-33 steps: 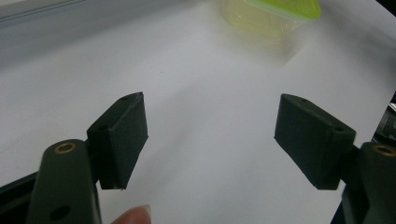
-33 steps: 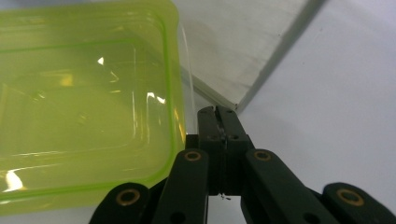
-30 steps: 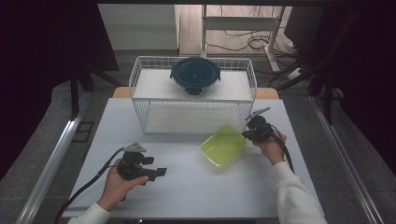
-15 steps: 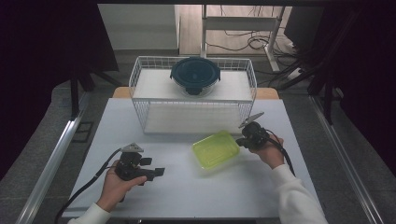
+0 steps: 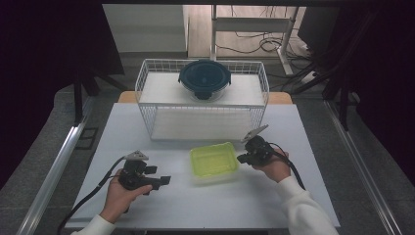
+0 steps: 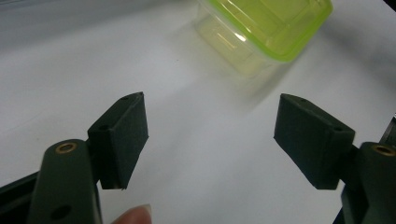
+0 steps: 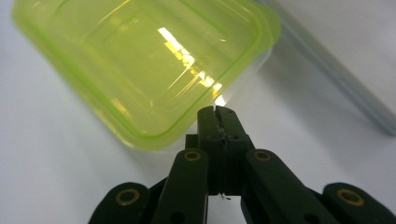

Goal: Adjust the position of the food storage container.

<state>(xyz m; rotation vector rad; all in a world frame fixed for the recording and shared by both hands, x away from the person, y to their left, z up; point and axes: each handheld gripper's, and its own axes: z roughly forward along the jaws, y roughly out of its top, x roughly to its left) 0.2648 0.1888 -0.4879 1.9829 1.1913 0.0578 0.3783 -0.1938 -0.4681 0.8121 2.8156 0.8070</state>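
A yellow-green lidded plastic container [image 5: 213,159] lies flat on the white table [image 5: 215,208], in front of the wire basket. My right gripper [image 5: 242,157] is at the container's right edge. In the right gripper view its jaws are pressed together at the rim of the container [image 7: 140,60], so this gripper [image 7: 217,112] looks shut on that rim. At the front left, a little way short of the container, my left gripper [image 5: 164,182] points right. The left gripper view shows this gripper [image 6: 210,135] open and empty, with the container [image 6: 266,28] ahead.
A white wire basket [image 5: 147,105] stands at the back of the table. Inside it sits a round container with a dark blue lid [image 5: 204,78]. Cables trail from both grippers toward the front edge.
The right gripper has moved left and toward the front, and the container has gone with it and now lies flat. The left gripper has barely moved.
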